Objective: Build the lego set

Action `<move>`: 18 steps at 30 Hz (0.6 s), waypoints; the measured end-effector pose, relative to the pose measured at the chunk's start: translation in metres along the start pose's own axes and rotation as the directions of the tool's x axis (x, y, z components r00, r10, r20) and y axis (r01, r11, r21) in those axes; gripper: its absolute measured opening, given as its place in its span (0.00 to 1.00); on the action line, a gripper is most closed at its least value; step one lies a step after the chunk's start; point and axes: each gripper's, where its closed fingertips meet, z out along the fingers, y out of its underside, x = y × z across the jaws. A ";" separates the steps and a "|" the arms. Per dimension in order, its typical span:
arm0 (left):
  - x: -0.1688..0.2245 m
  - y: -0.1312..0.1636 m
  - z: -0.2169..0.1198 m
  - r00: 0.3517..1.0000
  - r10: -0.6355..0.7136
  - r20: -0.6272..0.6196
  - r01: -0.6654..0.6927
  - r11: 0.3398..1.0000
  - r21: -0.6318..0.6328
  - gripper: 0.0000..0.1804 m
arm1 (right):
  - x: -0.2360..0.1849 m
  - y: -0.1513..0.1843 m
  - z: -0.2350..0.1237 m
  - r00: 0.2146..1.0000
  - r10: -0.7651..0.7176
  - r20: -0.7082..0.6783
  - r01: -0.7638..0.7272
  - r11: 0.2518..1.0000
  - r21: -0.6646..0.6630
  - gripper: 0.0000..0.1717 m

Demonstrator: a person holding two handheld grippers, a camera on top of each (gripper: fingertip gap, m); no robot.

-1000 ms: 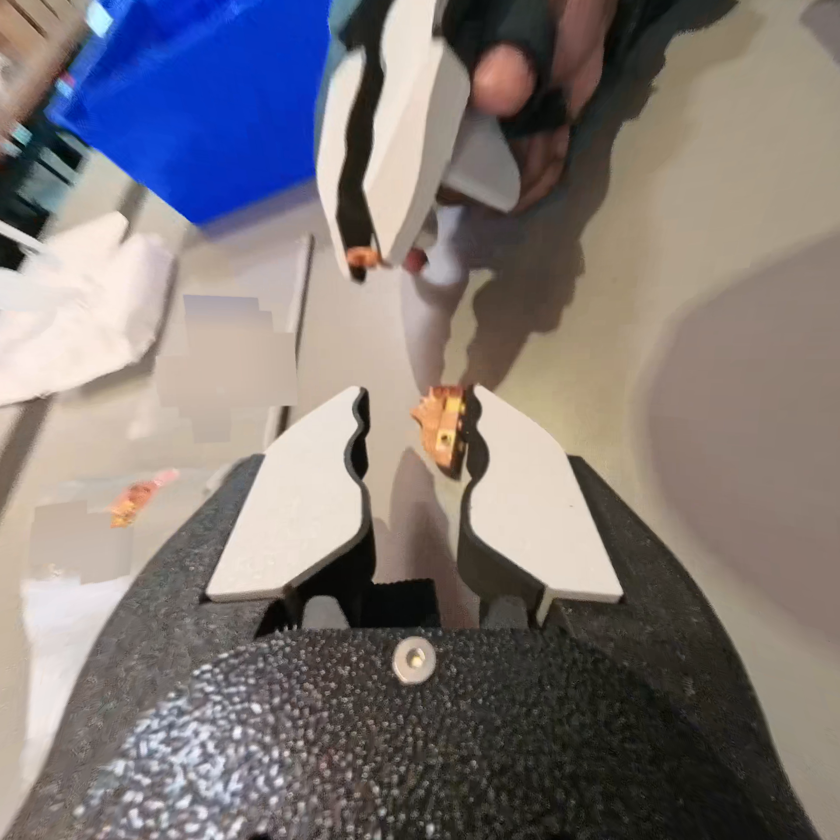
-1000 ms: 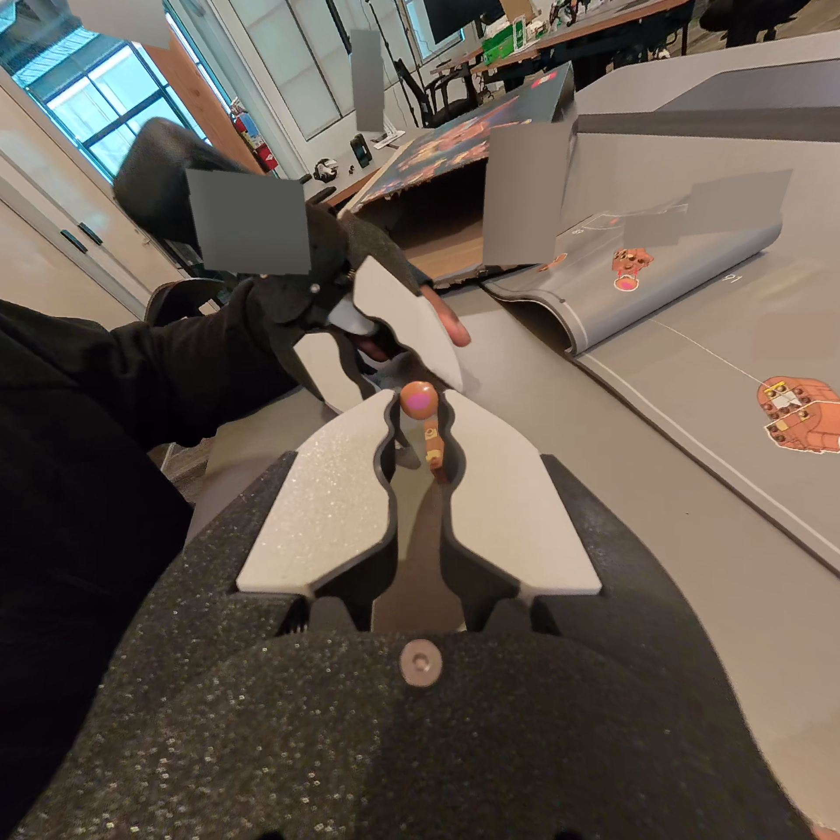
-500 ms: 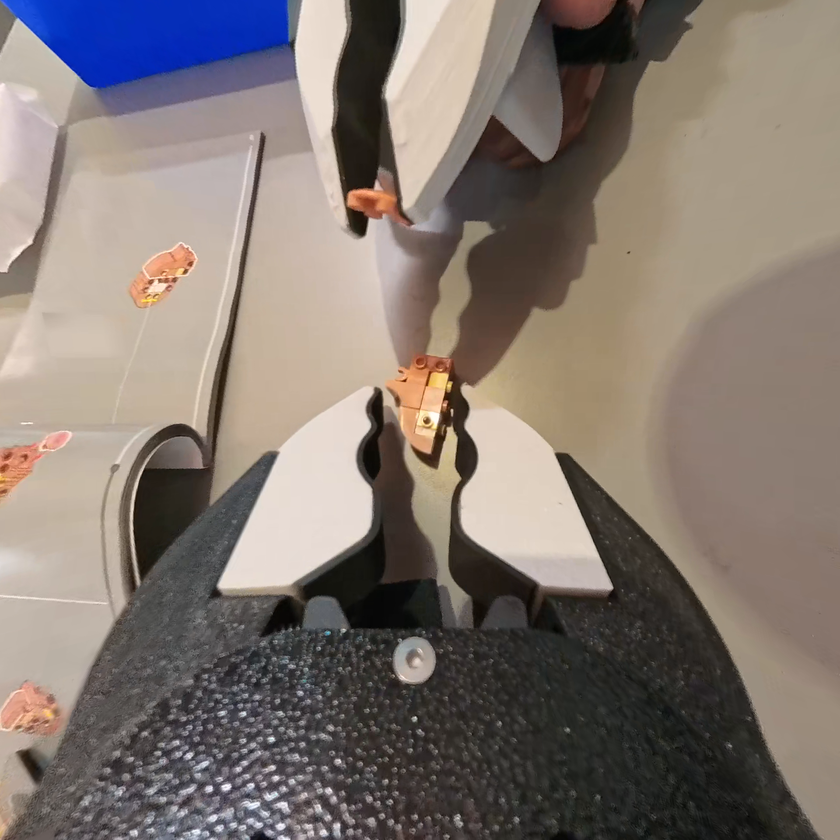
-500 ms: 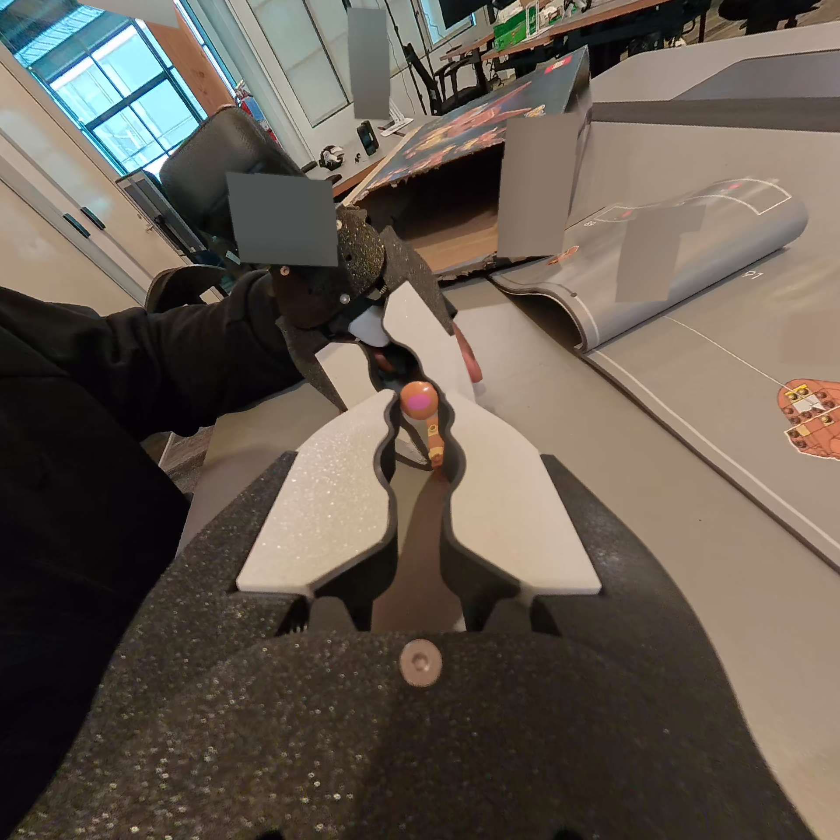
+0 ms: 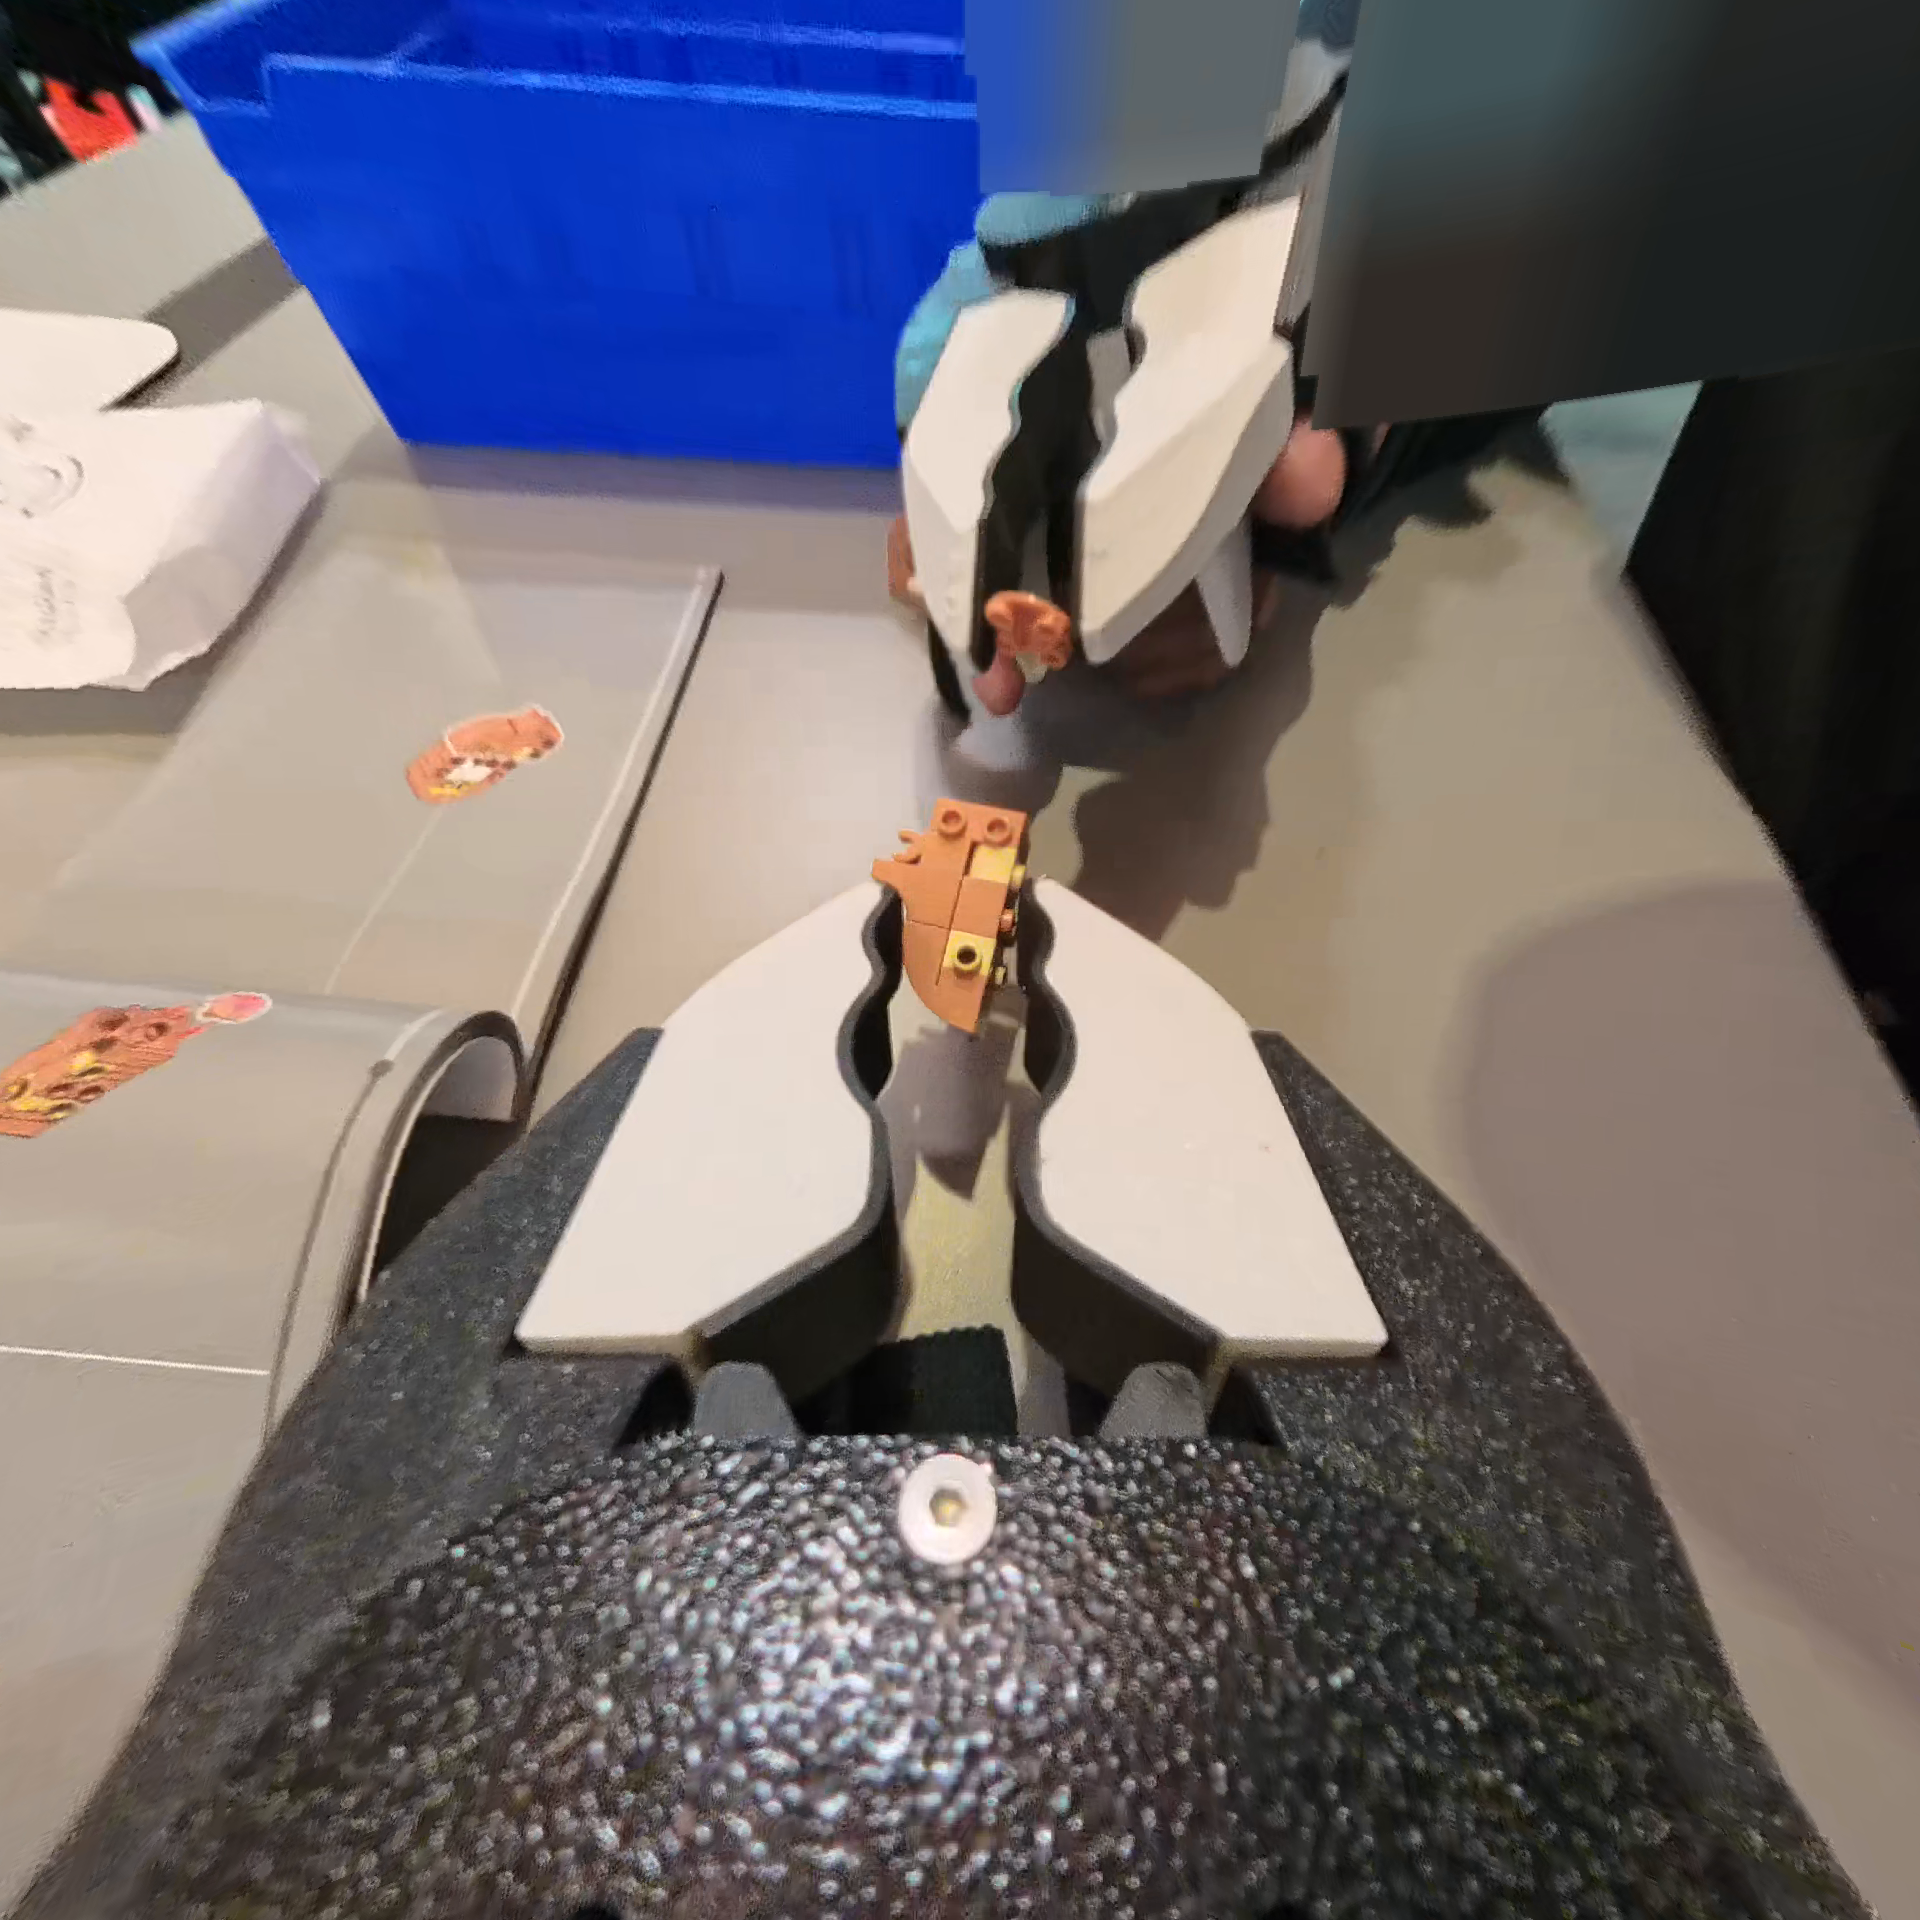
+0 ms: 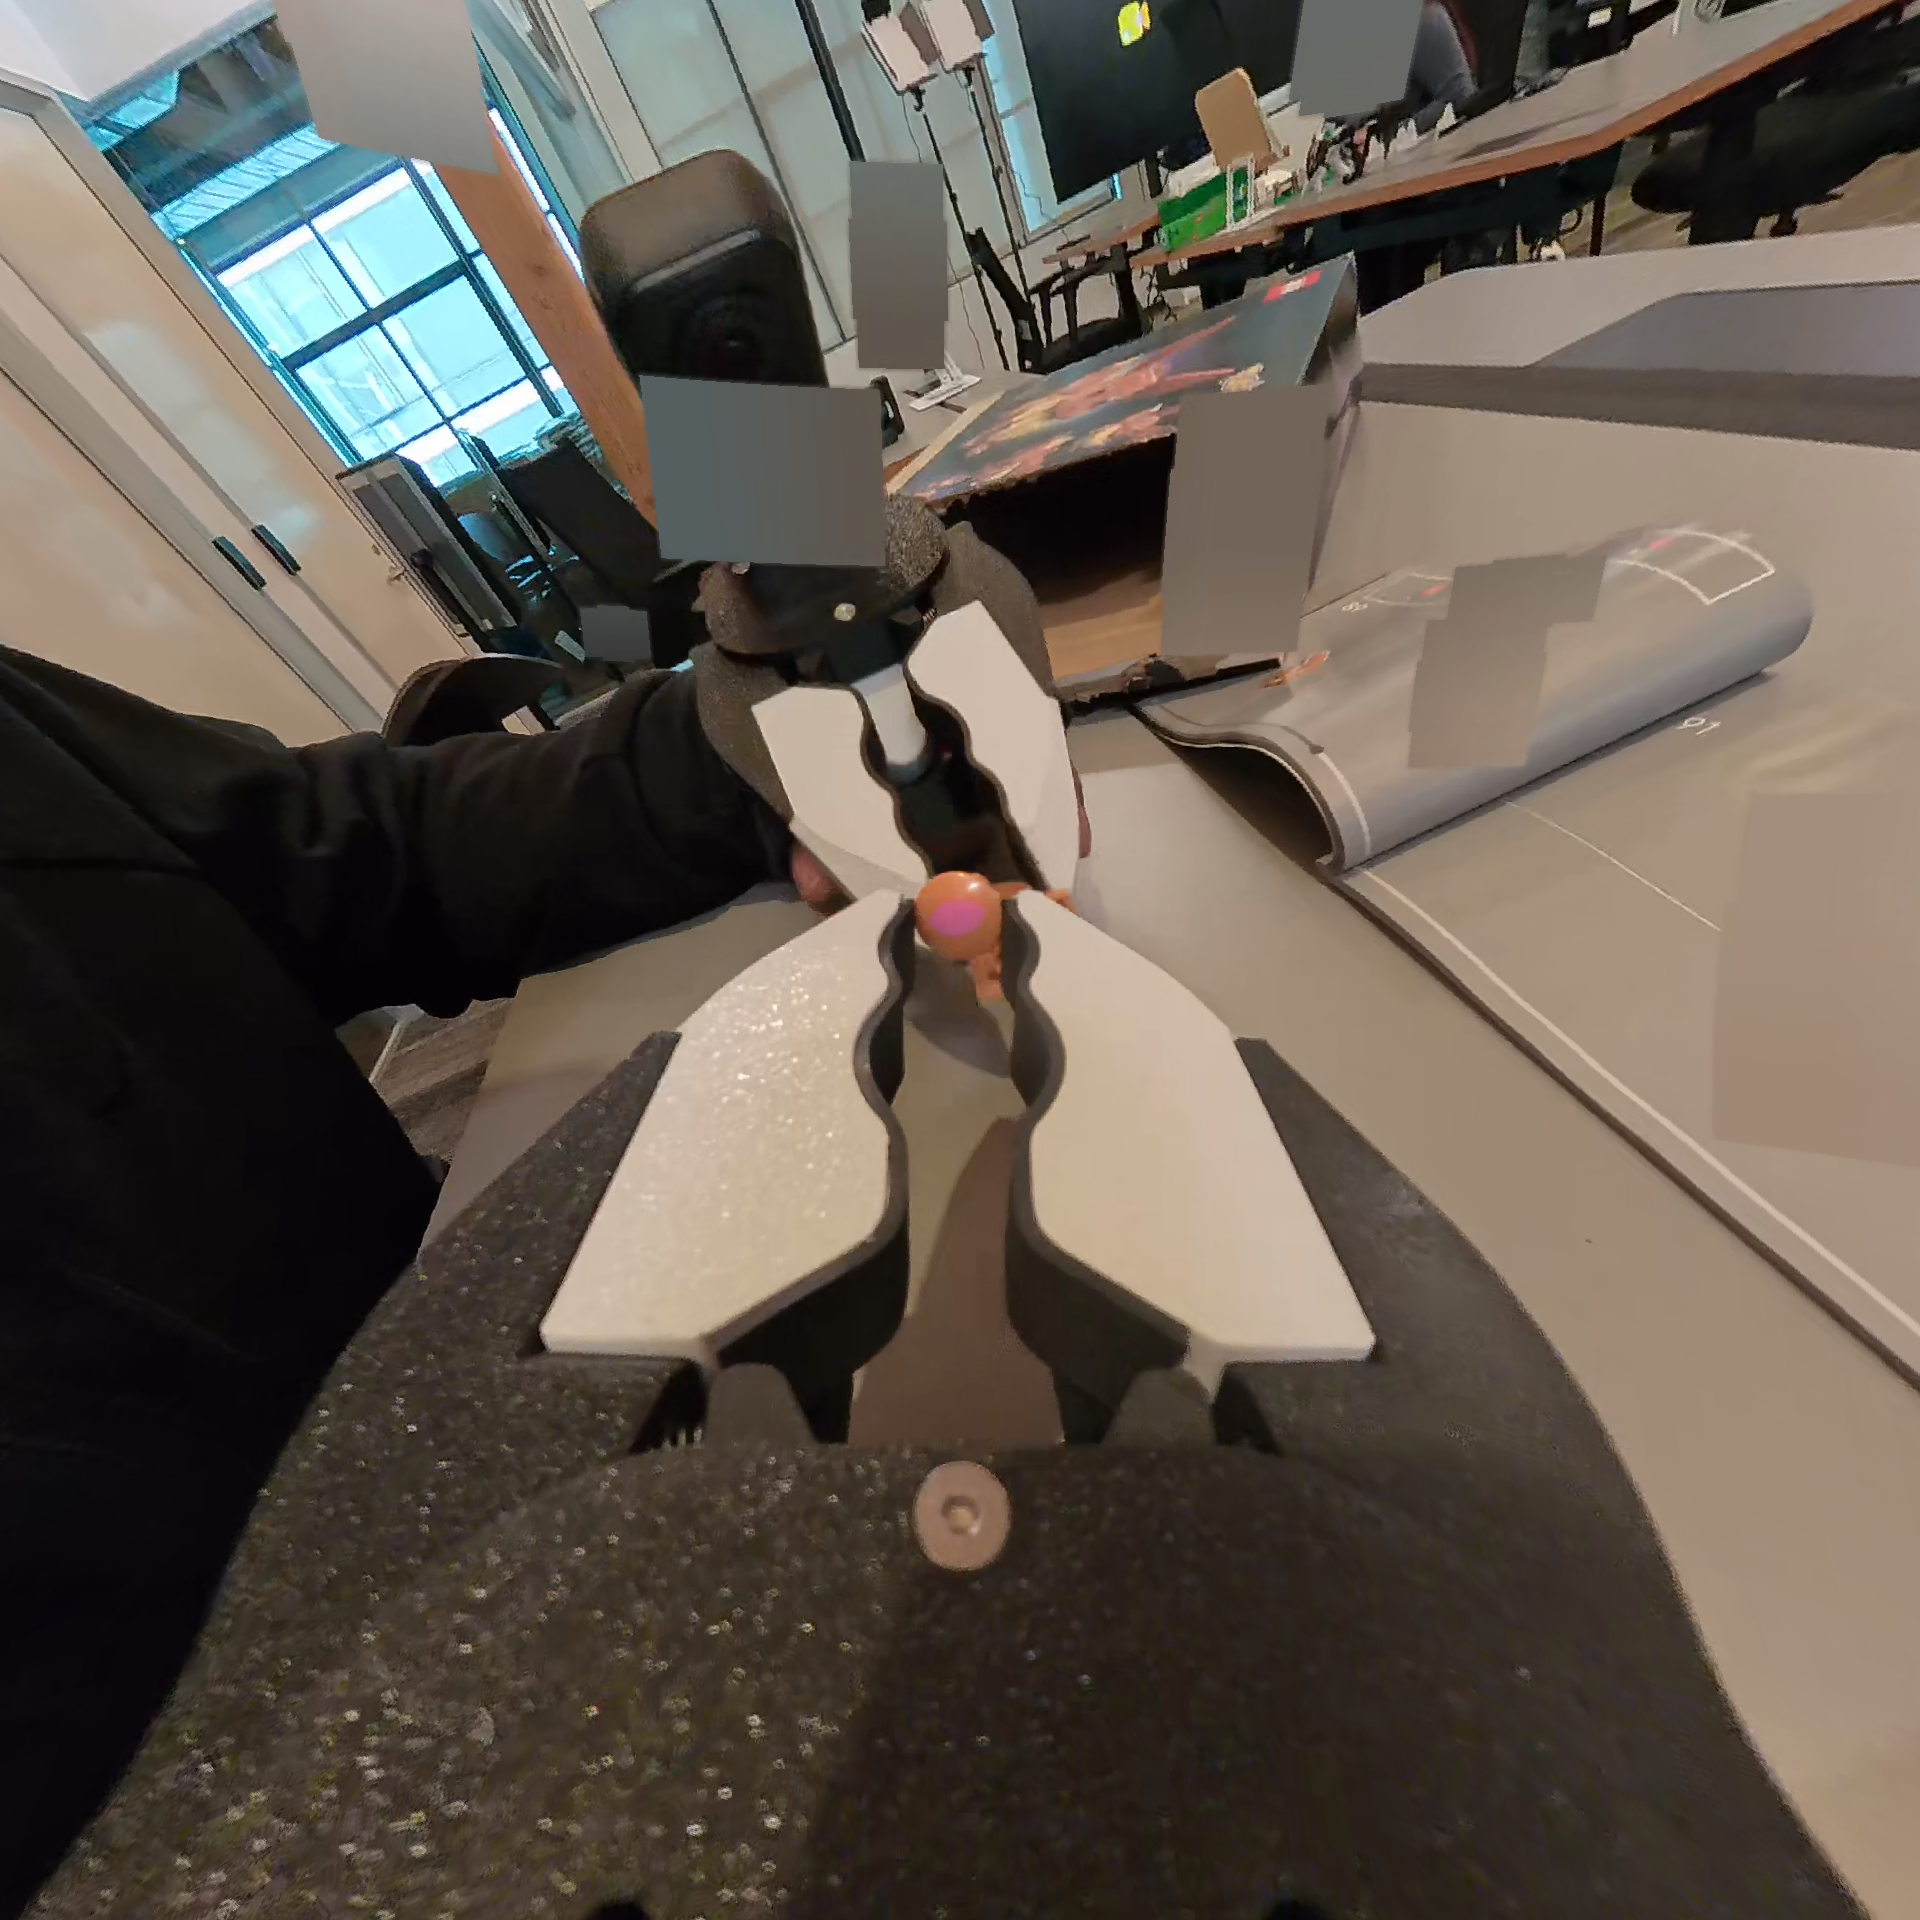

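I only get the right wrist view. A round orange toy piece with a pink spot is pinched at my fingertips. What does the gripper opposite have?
Observer: In the left wrist view, the left gripper has a small orange-brown brick assembly with yellow studs between its fingertips.
Operator: Does it touch my piece?
Observer: No. There the round orange piece in the right gripper stands clearly apart from it, over the grey table.
Operator: Anything behind my gripper?
Observer: A big blue plastic bin, with white paper to its left.
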 end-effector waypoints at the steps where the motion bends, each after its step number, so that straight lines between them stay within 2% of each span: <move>1: 0.001 -0.004 -0.002 1.000 -0.008 -0.013 0.008 1.000 0.029 0.11 | 0.000 0.000 0.000 1.000 -0.003 -0.004 0.003 1.000 0.001 0.09; 4: 0.002 -0.016 -0.006 0.999 -0.018 -0.035 0.022 0.993 0.118 0.11 | -0.002 0.000 -0.001 0.999 -0.032 -0.010 0.032 0.999 0.008 0.09; 7: 0.004 -0.020 -0.008 0.998 -0.015 -0.053 0.022 0.989 0.148 0.11 | -0.006 0.002 0.000 0.997 -0.079 -0.017 0.079 0.997 0.003 0.09; 18: 0.007 -0.019 -0.004 0.999 0.027 -0.043 -0.021 0.991 0.131 0.11 | -0.006 0.003 -0.001 0.997 -0.075 -0.018 0.075 0.997 0.002 0.09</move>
